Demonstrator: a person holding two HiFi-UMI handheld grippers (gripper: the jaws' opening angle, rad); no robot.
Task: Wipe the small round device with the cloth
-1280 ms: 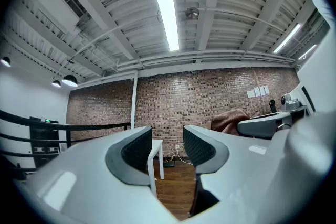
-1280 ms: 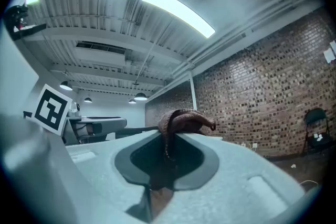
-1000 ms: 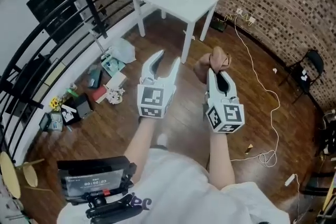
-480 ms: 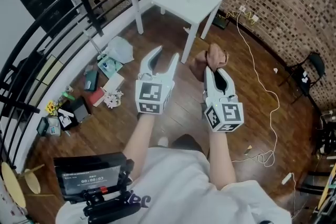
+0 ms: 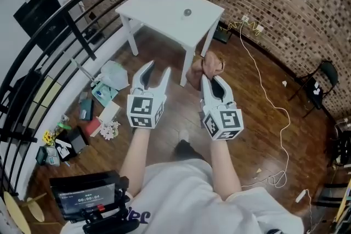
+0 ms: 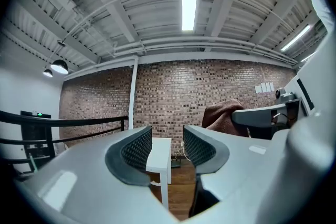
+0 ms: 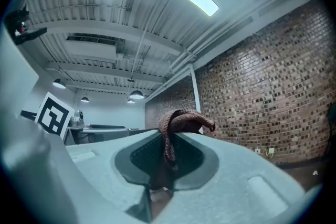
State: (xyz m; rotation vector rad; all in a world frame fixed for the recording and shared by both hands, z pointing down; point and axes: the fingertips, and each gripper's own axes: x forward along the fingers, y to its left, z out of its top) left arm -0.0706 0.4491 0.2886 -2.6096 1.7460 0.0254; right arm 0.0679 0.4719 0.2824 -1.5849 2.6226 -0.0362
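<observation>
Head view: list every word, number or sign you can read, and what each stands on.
"00:00:04", last digit unsure: on the black device's screen, bottom left.
Shirt print: dark letters, cut off, unreadable.
Marker cubes: square patterns only, no words.
Floor clutter: too small to read.

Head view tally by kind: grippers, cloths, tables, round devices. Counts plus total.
Grippers: 2 (left gripper, right gripper)
Cloth: 1
White table: 1
Small round device: 1
Total: 5
</observation>
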